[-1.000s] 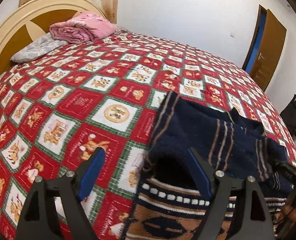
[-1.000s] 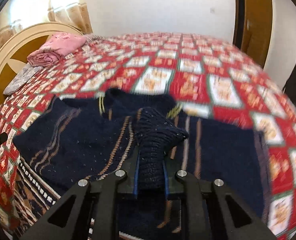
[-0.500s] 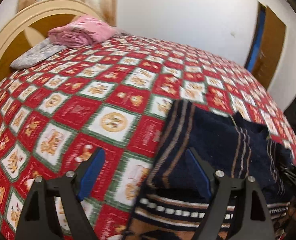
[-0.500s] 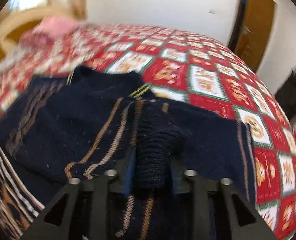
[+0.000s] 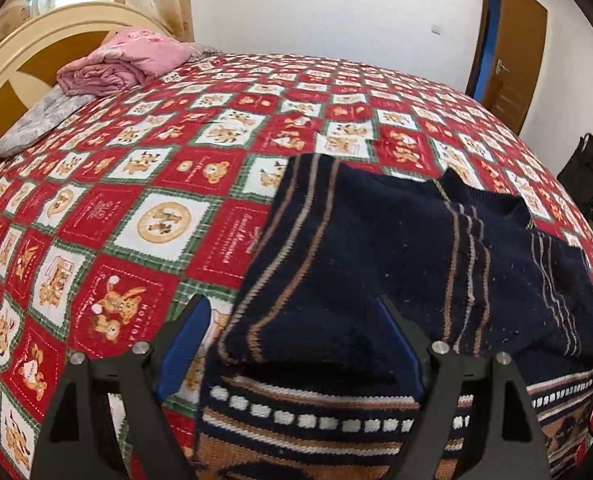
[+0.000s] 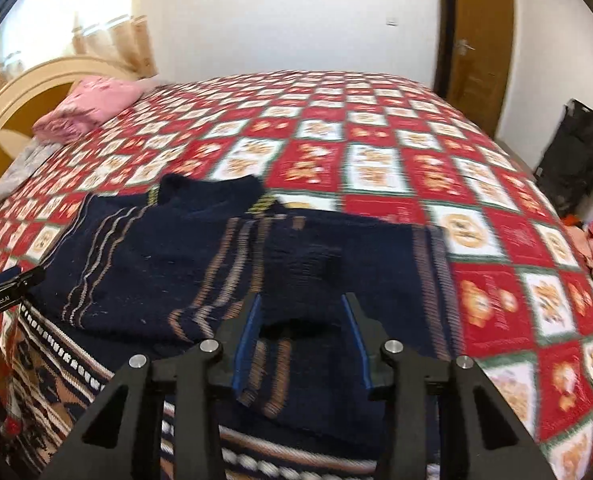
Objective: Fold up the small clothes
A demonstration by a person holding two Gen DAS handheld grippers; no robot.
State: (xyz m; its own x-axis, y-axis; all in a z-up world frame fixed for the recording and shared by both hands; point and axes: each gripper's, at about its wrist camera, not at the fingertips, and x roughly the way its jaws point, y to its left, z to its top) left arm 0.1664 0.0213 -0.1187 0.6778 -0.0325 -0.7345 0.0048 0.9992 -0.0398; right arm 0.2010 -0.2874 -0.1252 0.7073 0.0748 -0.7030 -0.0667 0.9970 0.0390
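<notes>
A small navy knit sweater (image 5: pixel 396 248) with tan stripes and a patterned hem lies on the red checked bedspread (image 5: pixel 156 184), both sleeves folded across its chest. My left gripper (image 5: pixel 296 320) is open and empty, its fingers either side of the folded left sleeve. In the right wrist view the sweater (image 6: pixel 168 264) lies flat. My right gripper (image 6: pixel 302 308) is open, with the dark ribbed cuff (image 6: pixel 300 276) lying loose between its jaws. The left gripper's body (image 6: pixel 4 288) shows at the left edge there.
A folded pink blanket (image 5: pixel 124 60) and a grey pillow (image 5: pixel 36 120) lie by the cream headboard (image 5: pixel 28 52). A brown door (image 5: pixel 512 40) and a black bag (image 5: pixel 584 176) stand at the right, past the bed's edge.
My right gripper has opened and let go of the sleeve cuff, which now lies on the sweater. The left gripper has shifted slightly over the left sleeve, still open.
</notes>
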